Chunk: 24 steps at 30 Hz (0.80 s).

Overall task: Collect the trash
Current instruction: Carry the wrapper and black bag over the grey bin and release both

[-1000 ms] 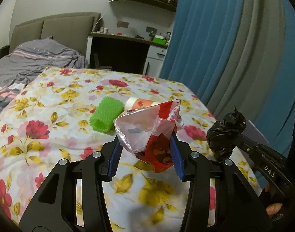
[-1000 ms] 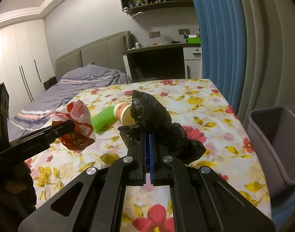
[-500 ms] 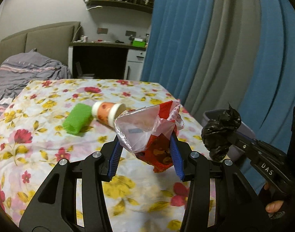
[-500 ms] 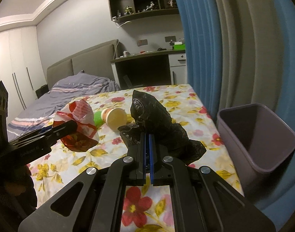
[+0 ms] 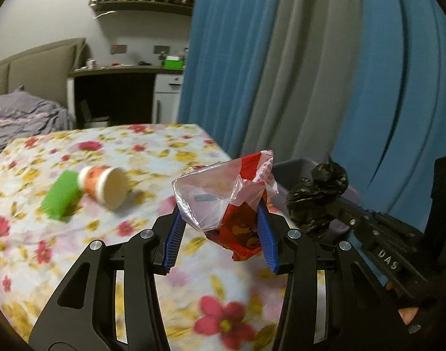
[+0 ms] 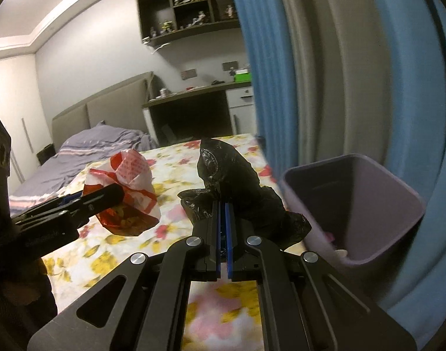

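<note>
My left gripper point(image 5: 220, 219) is shut on a crumpled red and white snack wrapper point(image 5: 223, 193), held above the flowered bed cover point(image 5: 76, 248). In the right wrist view the same wrapper point(image 6: 126, 196) shows at the left. My right gripper point(image 6: 223, 207) is shut on a crumpled black plastic bag point(image 6: 228, 175), also visible in the left wrist view as the black bag point(image 5: 316, 199). A purple trash bin point(image 6: 410, 199) stands open just right of the bed edge. A paper cup point(image 5: 106, 185) and a green roll point(image 5: 60, 194) lie on the bed behind.
Blue and grey curtains point(image 5: 281, 58) hang close behind the bin. A desk point(image 5: 120, 87) with shelves above stands at the far wall. A grey duvet point(image 6: 91, 152) lies on the bed near the headboard. A fingertip point(image 5: 407, 313) shows at the lower right.
Both grippers have swung to the right with their loads. The bin has come closer and larger in the right wrist view, and the cup and green roll have slid left.
</note>
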Available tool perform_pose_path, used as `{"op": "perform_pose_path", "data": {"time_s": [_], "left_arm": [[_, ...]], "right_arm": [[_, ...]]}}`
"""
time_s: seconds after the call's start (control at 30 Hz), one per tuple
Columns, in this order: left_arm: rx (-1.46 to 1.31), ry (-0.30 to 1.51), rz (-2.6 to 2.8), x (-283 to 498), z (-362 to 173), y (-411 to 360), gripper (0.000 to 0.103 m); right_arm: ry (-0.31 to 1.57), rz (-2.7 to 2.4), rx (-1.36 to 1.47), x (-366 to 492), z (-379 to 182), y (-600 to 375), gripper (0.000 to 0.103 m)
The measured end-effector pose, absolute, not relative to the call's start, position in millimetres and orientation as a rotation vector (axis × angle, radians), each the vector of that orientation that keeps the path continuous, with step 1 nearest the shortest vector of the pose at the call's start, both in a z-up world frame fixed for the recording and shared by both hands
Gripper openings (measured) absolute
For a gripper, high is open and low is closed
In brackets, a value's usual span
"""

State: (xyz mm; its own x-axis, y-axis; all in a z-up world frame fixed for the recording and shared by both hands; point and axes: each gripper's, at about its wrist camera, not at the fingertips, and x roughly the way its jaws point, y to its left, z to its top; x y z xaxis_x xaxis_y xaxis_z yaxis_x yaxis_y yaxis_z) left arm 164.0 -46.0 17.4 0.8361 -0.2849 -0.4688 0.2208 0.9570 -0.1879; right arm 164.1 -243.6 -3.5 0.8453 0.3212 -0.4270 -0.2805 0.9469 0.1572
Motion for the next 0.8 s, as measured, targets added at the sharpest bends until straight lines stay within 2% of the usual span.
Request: {"op": "perform_pose_path", "data": {"time_s": [0.43, 0.8], "left_arm": [[-0.091, 0.531, -0.45, 232.8, 16.4, -145.5, 0.045], [-0.09, 0.583, -0.523, 273.1, -1.5, -198.1, 0.045]], "right_arm": [[0.445, 0.126, 0.167, 203.2, -2.5, -320.4, 0.004], [0.484, 0.048, 0.194, 223.0, -20.5, -353.4, 0.004]]}}
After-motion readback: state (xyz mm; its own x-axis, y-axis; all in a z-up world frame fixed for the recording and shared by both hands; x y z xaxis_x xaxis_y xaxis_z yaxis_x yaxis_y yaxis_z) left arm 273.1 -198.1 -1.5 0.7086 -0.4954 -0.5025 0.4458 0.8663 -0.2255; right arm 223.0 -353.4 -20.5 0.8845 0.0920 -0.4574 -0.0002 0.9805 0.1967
